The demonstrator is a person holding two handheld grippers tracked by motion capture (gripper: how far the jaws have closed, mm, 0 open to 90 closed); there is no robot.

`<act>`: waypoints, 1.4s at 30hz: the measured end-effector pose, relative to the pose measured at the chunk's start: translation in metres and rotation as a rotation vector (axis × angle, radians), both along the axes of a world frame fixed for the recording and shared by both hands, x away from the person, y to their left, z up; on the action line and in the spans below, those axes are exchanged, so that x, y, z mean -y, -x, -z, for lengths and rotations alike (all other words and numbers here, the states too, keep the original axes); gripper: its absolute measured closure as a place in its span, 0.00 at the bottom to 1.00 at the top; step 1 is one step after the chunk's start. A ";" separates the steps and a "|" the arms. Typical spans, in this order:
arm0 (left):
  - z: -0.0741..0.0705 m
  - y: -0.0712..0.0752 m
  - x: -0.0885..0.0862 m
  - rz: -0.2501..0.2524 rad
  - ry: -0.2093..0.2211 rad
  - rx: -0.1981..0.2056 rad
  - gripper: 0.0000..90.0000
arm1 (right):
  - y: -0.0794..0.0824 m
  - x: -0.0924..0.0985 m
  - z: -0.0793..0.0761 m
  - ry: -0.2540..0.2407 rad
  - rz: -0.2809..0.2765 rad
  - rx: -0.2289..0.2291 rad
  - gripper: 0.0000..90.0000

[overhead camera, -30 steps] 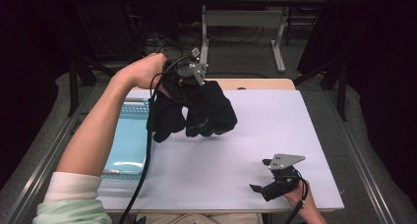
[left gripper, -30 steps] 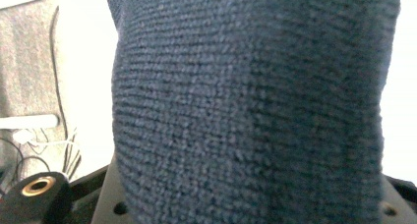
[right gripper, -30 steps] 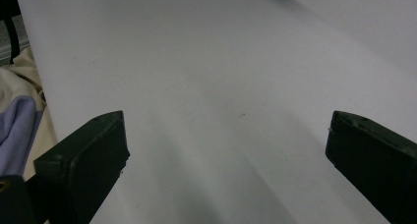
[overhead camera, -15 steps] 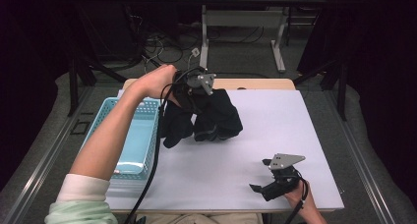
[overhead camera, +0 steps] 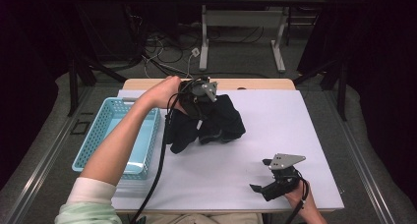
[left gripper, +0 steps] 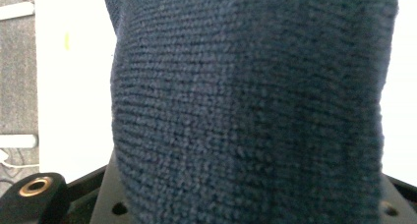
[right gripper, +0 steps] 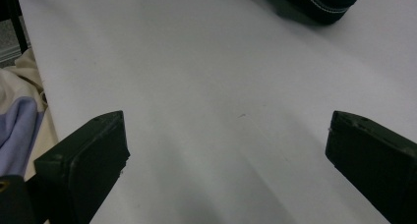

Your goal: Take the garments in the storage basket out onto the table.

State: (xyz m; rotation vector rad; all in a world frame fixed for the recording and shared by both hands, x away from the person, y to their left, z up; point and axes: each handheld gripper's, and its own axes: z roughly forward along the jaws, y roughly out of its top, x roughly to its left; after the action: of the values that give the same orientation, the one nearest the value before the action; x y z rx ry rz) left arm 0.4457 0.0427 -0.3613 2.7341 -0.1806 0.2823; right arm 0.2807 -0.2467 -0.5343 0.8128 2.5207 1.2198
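A dark navy knitted garment (overhead camera: 219, 126) rests in a heap on the far middle of the white table (overhead camera: 275, 116). My left gripper (overhead camera: 200, 103) points down into its top, shut on the cloth. In the left gripper view the knit of the garment (left gripper: 246, 111) hangs close before the camera and hides the jaws. My right gripper (overhead camera: 263, 187) rests near the table's front right, held by a hand, open with nothing between its jaws. In the right gripper view the right gripper (right gripper: 223, 150) faces bare table, and a stitched edge of the garment (right gripper: 319, 0) lies far ahead.
A light blue plastic basket (overhead camera: 105, 130) stands at the table's left edge, under my left forearm. A black cable trails from the left gripper toward the front edge. Desk legs and cables stand on the floor beyond the table.
My left hand has come down with the garment, which hung in the air before and now lies bunched on the table. The right gripper has not moved.
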 end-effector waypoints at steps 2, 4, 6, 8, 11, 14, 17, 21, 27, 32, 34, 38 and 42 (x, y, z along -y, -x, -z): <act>0.005 0.000 -0.002 -0.013 0.017 0.000 0.59 | 0.000 0.000 0.000 -0.003 0.001 0.003 0.02; 0.010 0.000 -0.004 -0.029 0.032 -0.004 0.58 | -0.001 0.000 0.000 0.002 -0.003 0.008 0.02; 0.013 0.001 -0.005 -0.040 0.040 -0.004 0.58 | -0.001 0.000 0.000 0.002 -0.003 0.007 0.02; 0.020 0.002 -0.007 -0.054 0.056 -0.009 0.58 | 0.000 0.000 0.000 0.001 0.000 0.004 0.02; 0.029 0.001 -0.009 -0.082 0.069 -0.022 0.58 | 0.000 0.000 0.000 0.000 -0.002 0.004 0.02; 0.037 0.000 -0.012 -0.113 0.098 -0.032 0.58 | 0.000 -0.001 0.001 -0.014 0.010 0.011 0.02; 0.043 0.001 -0.013 -0.135 0.105 -0.037 0.58 | 0.000 0.000 0.000 -0.006 0.001 0.004 0.02; 0.050 0.004 -0.013 -0.163 0.118 -0.033 0.58 | -0.001 -0.001 0.000 -0.005 0.000 0.004 0.02; 0.058 0.011 -0.014 -0.210 0.145 -0.020 0.58 | 0.000 -0.001 0.001 -0.002 0.005 0.008 0.02; 0.065 0.016 -0.013 -0.238 0.171 -0.005 0.58 | 0.000 -0.001 0.001 -0.004 0.004 0.011 0.02; 0.068 0.018 -0.014 -0.245 0.174 0.000 0.58 | 0.000 -0.001 0.000 -0.005 -0.001 0.006 0.02; 0.073 0.020 -0.015 -0.265 0.183 -0.005 0.58 | 0.000 -0.001 0.000 0.002 0.001 0.002 0.02; 0.079 0.022 -0.015 -0.283 0.195 -0.014 0.58 | 0.000 0.000 0.000 0.001 0.000 0.004 0.02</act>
State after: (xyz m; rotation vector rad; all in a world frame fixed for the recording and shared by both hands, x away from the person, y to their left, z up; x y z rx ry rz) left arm 0.4239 0.0573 -0.4404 2.5619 0.2292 0.3381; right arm 0.2806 -0.2462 -0.5340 0.8104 2.5178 1.2190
